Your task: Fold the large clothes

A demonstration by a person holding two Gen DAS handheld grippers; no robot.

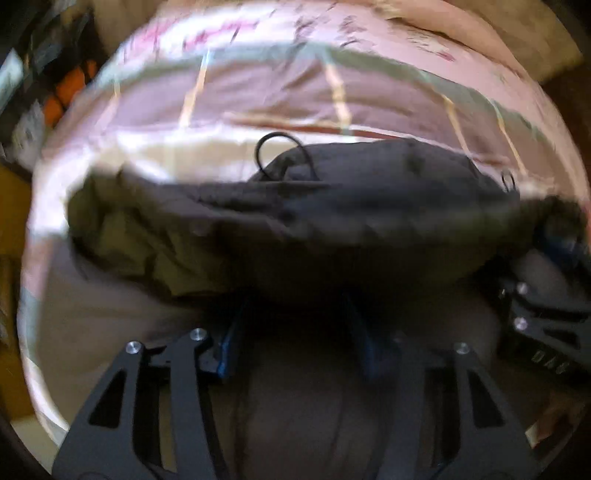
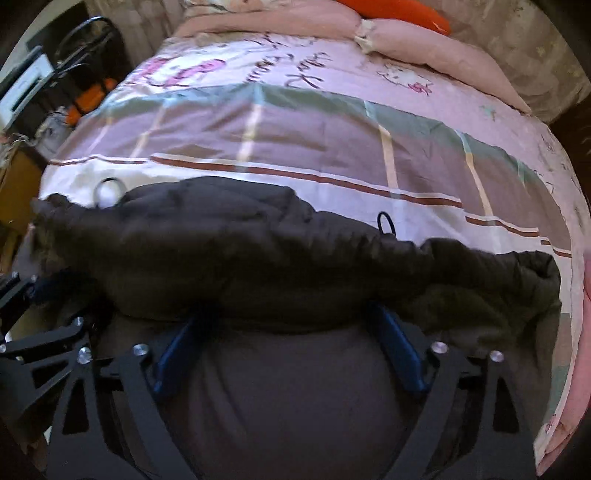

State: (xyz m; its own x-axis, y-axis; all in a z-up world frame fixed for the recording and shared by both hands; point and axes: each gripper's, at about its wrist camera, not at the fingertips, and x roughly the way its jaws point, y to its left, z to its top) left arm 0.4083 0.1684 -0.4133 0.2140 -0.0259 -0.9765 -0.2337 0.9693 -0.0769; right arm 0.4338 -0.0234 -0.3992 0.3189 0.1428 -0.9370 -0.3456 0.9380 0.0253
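A large dark brown padded coat (image 1: 295, 221) lies across the bed, also filling the lower half of the right wrist view (image 2: 258, 251). A thick fold of it bulges over both grippers' fingertips. My left gripper (image 1: 295, 310) has its blue-padded fingers (image 1: 229, 343) spread wide with the tips hidden under the fold. My right gripper (image 2: 291, 317) also has its blue fingers (image 2: 399, 350) spread wide, tips under the coat's fold. Black cord loops (image 1: 280, 151) stick up from the coat's far edge. The left view is blurred.
The coat rests on a pink and mauve checked bedspread (image 2: 295, 133) with cartoon prints. Pink pillows (image 2: 424, 48) and an orange cushion (image 2: 406, 11) lie at the head. A cluttered stand (image 2: 55, 81) is left of the bed. The other gripper's frame shows at each view's side (image 1: 546, 325).
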